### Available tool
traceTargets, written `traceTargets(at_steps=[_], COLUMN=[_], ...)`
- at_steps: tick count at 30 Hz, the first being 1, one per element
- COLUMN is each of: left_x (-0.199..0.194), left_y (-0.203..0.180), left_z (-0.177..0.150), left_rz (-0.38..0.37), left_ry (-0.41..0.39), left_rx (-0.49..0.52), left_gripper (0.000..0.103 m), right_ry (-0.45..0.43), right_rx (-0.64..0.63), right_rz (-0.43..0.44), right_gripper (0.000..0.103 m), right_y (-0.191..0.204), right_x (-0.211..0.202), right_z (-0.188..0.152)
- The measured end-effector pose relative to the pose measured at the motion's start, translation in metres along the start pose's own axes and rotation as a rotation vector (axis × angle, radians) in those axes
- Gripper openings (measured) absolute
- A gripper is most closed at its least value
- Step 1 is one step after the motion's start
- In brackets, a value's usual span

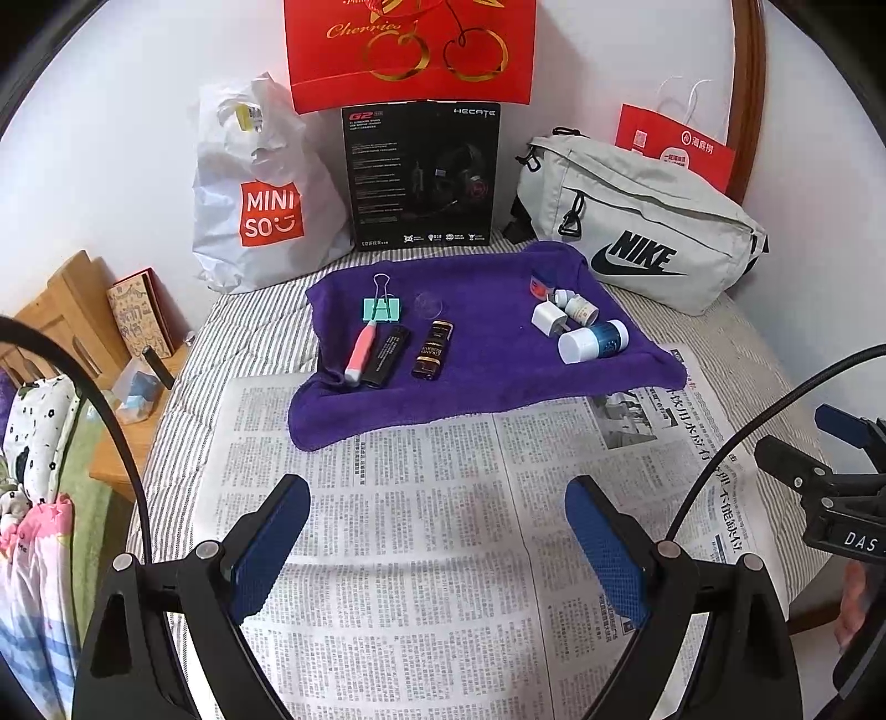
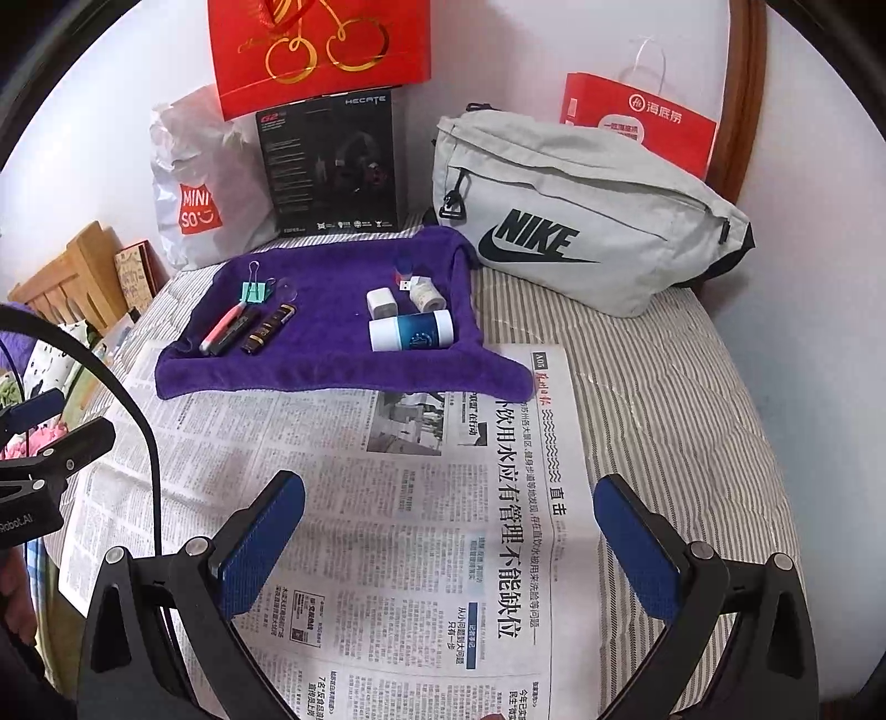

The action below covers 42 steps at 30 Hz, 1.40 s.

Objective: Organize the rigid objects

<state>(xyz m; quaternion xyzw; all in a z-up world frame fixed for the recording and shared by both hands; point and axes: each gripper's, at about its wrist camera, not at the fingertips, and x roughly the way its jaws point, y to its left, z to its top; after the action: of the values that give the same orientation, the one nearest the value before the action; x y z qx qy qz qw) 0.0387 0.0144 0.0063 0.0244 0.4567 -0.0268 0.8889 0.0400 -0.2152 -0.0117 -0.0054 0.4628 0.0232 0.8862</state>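
A purple towel [image 1: 476, 354] [image 2: 332, 354] lies on the bed with two groups of small items. On its left are a teal binder clip [image 1: 381, 309] [image 2: 253, 291], a pink pen [image 1: 360, 354], a black lighter [image 1: 387, 354] and a brown-gold tube [image 1: 433, 349] [image 2: 268, 328]. On its right are a white charger cube [image 1: 548, 320] [image 2: 382, 303], small bottles [image 1: 581, 307] and a white-and-blue jar [image 1: 593, 340] [image 2: 412, 331] on its side. My left gripper [image 1: 437, 498] and right gripper [image 2: 448, 498] hover open over the newspaper, nothing between their blue pads.
A newspaper [image 1: 421, 526] [image 2: 343, 498] covers the striped bed in front of the towel. Behind stand a Miniso bag [image 1: 255, 205], a black headset box [image 1: 423, 177], a red gift bag [image 1: 410, 50], a grey Nike pouch [image 1: 642, 227] [image 2: 581, 210]. A wooden nightstand [image 1: 83, 332] sits left.
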Motion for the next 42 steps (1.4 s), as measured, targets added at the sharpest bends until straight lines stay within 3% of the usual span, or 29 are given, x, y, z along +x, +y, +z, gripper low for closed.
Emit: traceTargets(at_steps=[42], left_x=[0.0013], left_y=[-0.0036], left_z=[-0.0058], left_rz=[0.015], left_ry=[0.027], left_rx=[0.034], left_gripper=[0.094], right_ry=[0.007], right_rx=[-0.009], right_rz=[-0.016], right_gripper=[0.103], right_y=[0.0025], right_x=[-0.0026], right_z=[-0.0027])
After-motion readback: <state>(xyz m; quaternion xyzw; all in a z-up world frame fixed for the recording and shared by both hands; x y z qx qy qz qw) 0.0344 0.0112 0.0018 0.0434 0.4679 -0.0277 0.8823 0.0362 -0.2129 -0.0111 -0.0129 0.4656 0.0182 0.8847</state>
